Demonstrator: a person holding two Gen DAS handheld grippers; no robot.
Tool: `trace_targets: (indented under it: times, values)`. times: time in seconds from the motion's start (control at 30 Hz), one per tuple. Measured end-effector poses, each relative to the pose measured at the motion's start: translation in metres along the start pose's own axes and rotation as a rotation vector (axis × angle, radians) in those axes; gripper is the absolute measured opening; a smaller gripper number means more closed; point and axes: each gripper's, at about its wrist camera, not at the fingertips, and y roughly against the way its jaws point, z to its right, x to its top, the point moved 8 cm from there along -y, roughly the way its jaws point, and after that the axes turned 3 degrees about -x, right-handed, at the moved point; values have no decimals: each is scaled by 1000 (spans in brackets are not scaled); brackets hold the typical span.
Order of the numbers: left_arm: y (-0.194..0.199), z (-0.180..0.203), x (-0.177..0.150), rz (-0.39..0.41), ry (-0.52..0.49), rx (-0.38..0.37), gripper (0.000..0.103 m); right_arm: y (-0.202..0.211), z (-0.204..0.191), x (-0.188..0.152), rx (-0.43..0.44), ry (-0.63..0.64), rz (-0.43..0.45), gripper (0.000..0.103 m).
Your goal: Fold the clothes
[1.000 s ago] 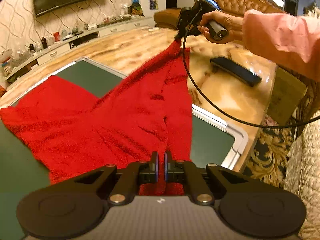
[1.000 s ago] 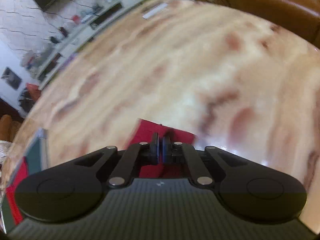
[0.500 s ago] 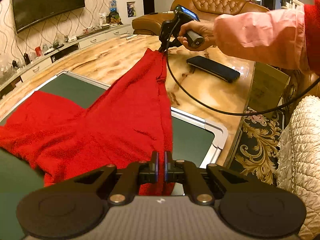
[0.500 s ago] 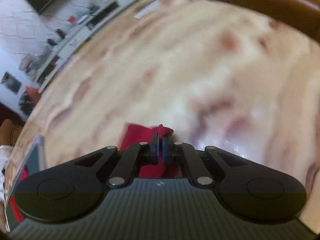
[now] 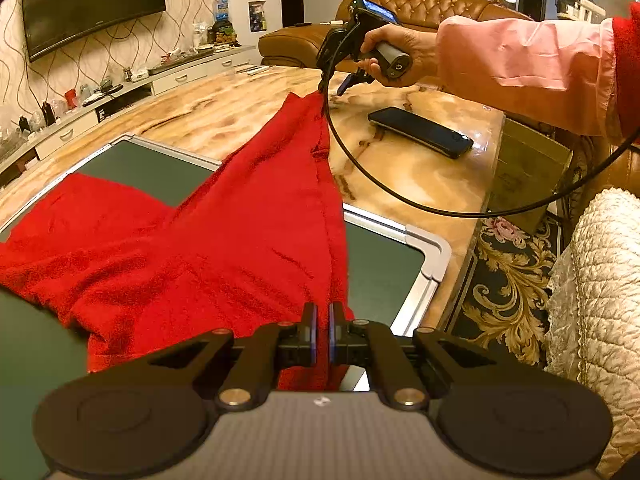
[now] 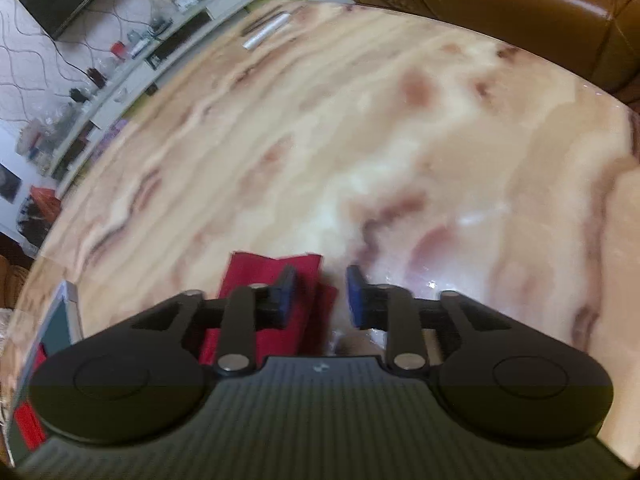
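A red garment (image 5: 240, 240) lies partly on the green mat (image 5: 384, 264) and stretches in a long strip out onto the marble table (image 5: 400, 176). My left gripper (image 5: 323, 312) is shut on its near edge, with red cloth pinched between the blue pads. My right gripper (image 5: 342, 86), held by a hand (image 5: 396, 44) in a pink sleeve, hovers at the strip's far end. In the right wrist view its jaws (image 6: 320, 280) are opening. The garment's end (image 6: 264, 276) lies slack on the table under the left finger and in the gap, and no pad presses on it.
A black phone (image 5: 420, 132) lies on the marble right of the garment. The right gripper's black cable (image 5: 360, 176) loops over the table. The mat's metal frame corner (image 5: 432, 248) sits near the table edge. A quilted cushion (image 5: 600, 288) and a leather sofa (image 5: 420, 4) stand beyond.
My right gripper's jaws have parted and let go of the garment's end, which now rests on the marble. The left gripper has stayed shut on the cloth.
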Motion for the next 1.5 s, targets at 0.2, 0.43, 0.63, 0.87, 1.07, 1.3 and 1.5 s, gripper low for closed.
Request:
trace_targets:
  times: [0.2,0.43,0.63,0.87,1.07,1.3,1.5]
  values:
    - [4,-5,-1,10,38,9,8,11,3,-20,86,-44,-8,39]
    - [28,-19,-6,62,116,22,10,49,-32,-103,319,42,-105,39]
    - [52,-46,-11,95,190,65,27,117,-73,-238,611,242,-303,39]
    - [53,-112,-29,16,419,251,43,155,-95,-341,643,362,-445,39]
    - [39,-128,-31,-30,490,231,58,163,-99,-357,578,388,-424,39]
    - [22,-126,-46,-98,525,266,16,165,-113,-346,515,487,-336,39]
    - [30,-119,-54,-144,531,277,5,168,-153,-317,537,617,-271,39]
